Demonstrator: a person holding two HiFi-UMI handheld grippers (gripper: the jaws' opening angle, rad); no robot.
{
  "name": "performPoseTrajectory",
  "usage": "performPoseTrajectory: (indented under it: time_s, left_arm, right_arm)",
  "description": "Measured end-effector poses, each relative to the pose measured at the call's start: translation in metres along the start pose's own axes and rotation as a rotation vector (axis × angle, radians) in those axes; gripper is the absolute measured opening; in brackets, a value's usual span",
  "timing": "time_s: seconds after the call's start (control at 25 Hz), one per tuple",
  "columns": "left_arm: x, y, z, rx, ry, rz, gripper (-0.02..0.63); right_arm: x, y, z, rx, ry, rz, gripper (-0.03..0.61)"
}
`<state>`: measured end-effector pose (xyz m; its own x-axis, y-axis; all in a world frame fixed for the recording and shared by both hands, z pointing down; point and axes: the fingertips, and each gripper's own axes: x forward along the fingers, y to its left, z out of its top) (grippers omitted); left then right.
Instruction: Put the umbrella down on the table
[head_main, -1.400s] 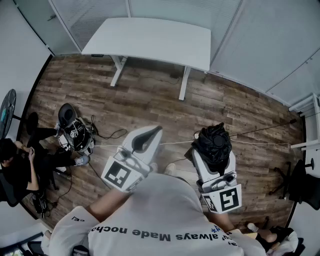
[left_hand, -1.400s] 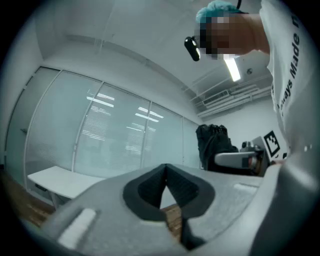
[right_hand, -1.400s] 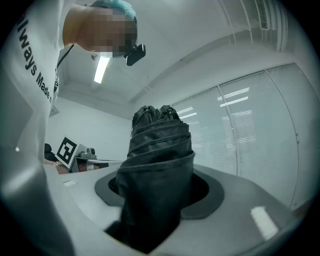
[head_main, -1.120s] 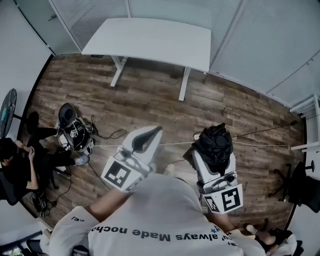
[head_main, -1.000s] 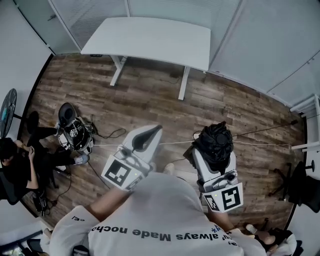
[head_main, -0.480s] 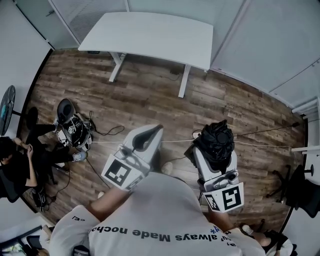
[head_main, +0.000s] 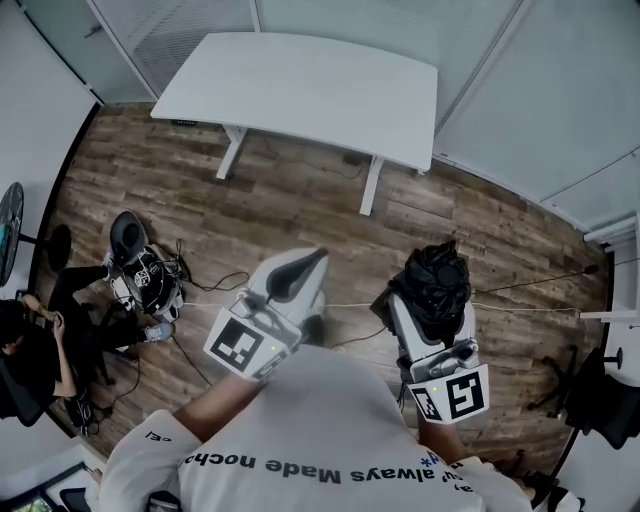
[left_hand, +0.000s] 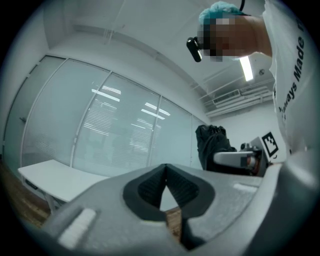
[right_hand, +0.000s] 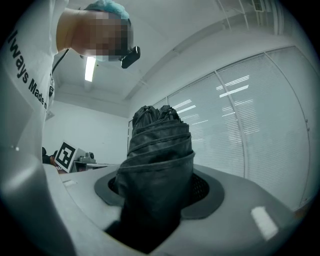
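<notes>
**Umbrella and right jaws.** The folded black umbrella sits between the 2 jaws of the right gripper. The jaws stand wide and the pads press on the bundled canopy from both sides. In the right gripper view the fabric folds fill the gap and project well beyond the fingertips. In the head view the umbrella is carried above the wood floor, well apart from the white table at the far side of the room.

**Left jaws.** The left gripper has its fingertips touching at the far end. Only a small diamond gap remains behind them, with floor visible through it. It holds nothing.

**Pose.** Both grippers are held level, side by side in front of the person's chest, pointing away towards the table. The marker cube of each faces up at the near end.

**Surroundings.** A seated person is at the far left edge, with a bundle of equipment on the floor beside them. A thin cord runs across the floor.
</notes>
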<state>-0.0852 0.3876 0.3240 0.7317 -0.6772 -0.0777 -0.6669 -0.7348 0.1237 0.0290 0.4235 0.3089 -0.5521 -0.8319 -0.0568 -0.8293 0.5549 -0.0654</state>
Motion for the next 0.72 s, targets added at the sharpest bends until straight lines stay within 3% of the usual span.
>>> performPoseTrajectory:
  time_s: [0.32,0.72]
  left_arm:
    - [0.034,0.108,0.010,0.007,0.009,-0.001,0.002]
    - [0.097,0.151,0.001,-0.036,0.035,-0.026,0.002]
  right_arm:
    - [0.102,-0.024,0.002,-0.011,-0.012,-0.014,0.258]
    - [0.158,-0.082,-0.006,0.000,0.001,-0.034,0.258]
